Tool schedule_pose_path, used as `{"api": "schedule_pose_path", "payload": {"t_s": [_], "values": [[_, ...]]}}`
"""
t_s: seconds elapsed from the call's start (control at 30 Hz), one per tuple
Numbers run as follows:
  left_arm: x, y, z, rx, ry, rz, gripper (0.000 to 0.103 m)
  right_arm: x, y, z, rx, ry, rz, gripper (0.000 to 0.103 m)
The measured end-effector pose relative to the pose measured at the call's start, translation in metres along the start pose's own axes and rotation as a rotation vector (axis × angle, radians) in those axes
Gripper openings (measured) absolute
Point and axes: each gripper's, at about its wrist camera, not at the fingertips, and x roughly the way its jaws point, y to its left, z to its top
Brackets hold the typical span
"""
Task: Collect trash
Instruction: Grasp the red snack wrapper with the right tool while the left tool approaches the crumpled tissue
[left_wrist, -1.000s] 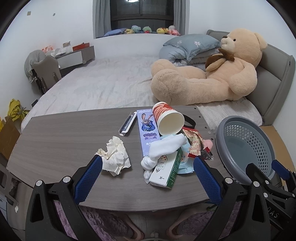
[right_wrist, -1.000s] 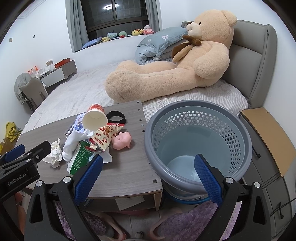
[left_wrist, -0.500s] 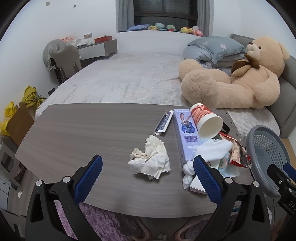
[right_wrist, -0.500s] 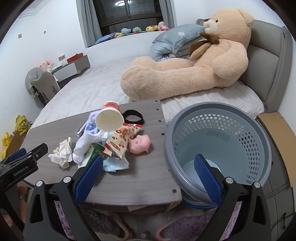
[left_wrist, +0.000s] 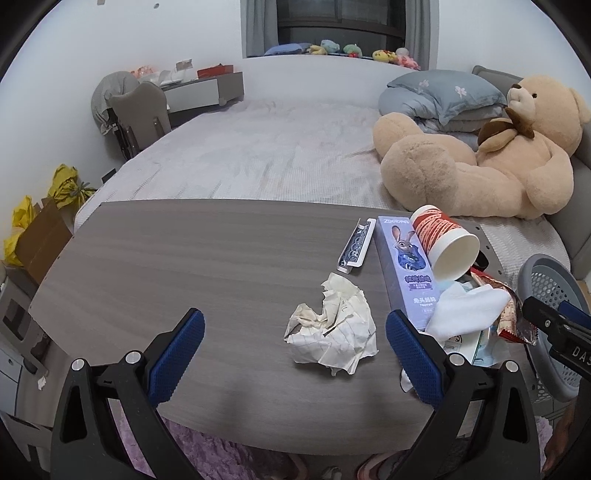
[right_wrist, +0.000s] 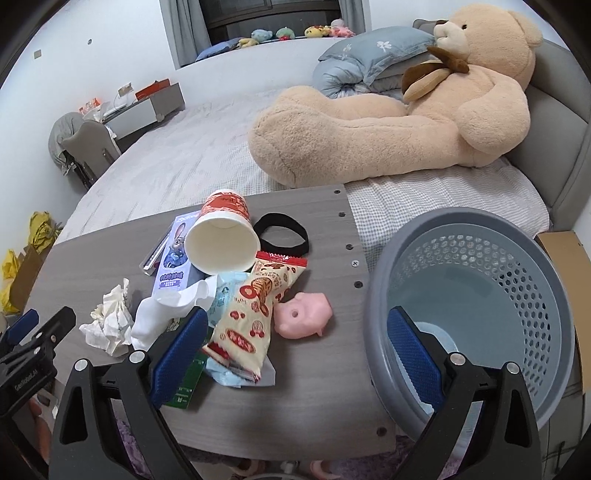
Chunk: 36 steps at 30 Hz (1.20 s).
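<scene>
A crumpled paper wad (left_wrist: 332, 328) lies on the grey wood table (left_wrist: 184, 266), just ahead of my open, empty left gripper (left_wrist: 295, 356). It also shows in the right wrist view (right_wrist: 110, 321). To its right is a trash pile: a tipped paper cup (right_wrist: 221, 236), a snack wrapper (right_wrist: 255, 314), a purple box (left_wrist: 404, 269), a white cloth (left_wrist: 465, 314) and a green carton (right_wrist: 190, 380). My right gripper (right_wrist: 295, 354) is open and empty, over the table's front edge between the pile and the grey basket (right_wrist: 476, 306).
A pink pig toy (right_wrist: 303, 314) and a black hair band (right_wrist: 282, 236) lie by the pile. A small blue packet (left_wrist: 354, 245) lies beside the purple box. A bed with a big teddy bear (right_wrist: 388, 114) is behind the table. Cardboard and yellow bags (left_wrist: 33, 229) stand at the left.
The left gripper has swung left, so the paper wad now sits between its fingers' line. The right gripper has shifted left toward the trash pile, away from the basket.
</scene>
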Motion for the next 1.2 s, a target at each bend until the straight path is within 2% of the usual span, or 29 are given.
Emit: {"api": "schedule_pose_path", "payload": {"t_s": [0.23,0.47,0.6,0.73,0.87,0.97,1.2], "values": [[0.009,0.002,-0.003,0.011,0.009,-0.001,0.097,0.021,0.007,0.011,-0.046,0.028,-0.063,0.093],[0.014,0.007,-0.004,0.004,0.021,-0.015,0.097,0.033,0.012,0.011,-0.068,0.051,-0.089,0.09],[0.016,0.009,-0.005,-0.007,0.024,-0.019,0.097,0.039,0.016,0.012,-0.086,0.073,-0.089,0.068],[0.016,0.008,-0.006,-0.006,0.026,-0.021,0.097,0.04,0.018,0.011,-0.096,0.078,-0.07,0.061],[0.017,0.008,-0.007,-0.006,0.034,-0.03,0.097,0.04,0.022,0.01,-0.11,0.086,-0.044,0.036],[0.017,0.008,-0.007,-0.006,0.036,-0.034,0.097,0.038,0.024,0.009,-0.113,0.083,-0.025,0.023],[0.015,0.009,-0.009,-0.012,0.048,-0.043,0.097,0.027,0.025,0.007,-0.103,0.056,0.023,0.021]]}}
